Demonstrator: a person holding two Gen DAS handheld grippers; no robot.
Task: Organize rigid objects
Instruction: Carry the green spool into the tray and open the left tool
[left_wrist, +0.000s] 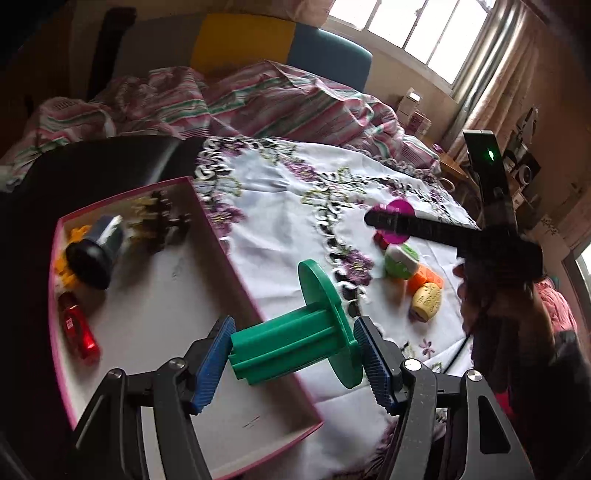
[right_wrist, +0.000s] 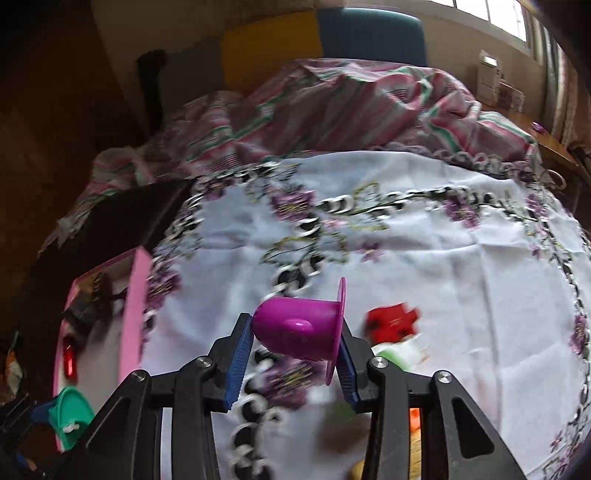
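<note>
My left gripper (left_wrist: 293, 356) is shut on a green spool-shaped piece (left_wrist: 295, 332), its blue pads pressing on the hub end and on the round flange. It hangs over the right edge of a pink-rimmed white box (left_wrist: 129, 197). My right gripper (right_wrist: 293, 360) is shut on a purple flanged cup (right_wrist: 299, 328) above the flowered cloth (right_wrist: 424, 266). In the left wrist view the right gripper (left_wrist: 384, 221) and its purple cup (left_wrist: 400, 208) hover over loose pieces at the right. The green spool (right_wrist: 70, 413) shows at the right wrist view's lower left.
The box holds a black-capped container (left_wrist: 92, 254), a red bottle (left_wrist: 79, 326), and yellow and dark pieces. A red piece (right_wrist: 391, 319), a green-white piece (left_wrist: 400, 260), an orange block (left_wrist: 428, 277) and a tan cylinder (left_wrist: 426, 301) lie on the cloth. A striped quilt (left_wrist: 258, 99) is bunched behind.
</note>
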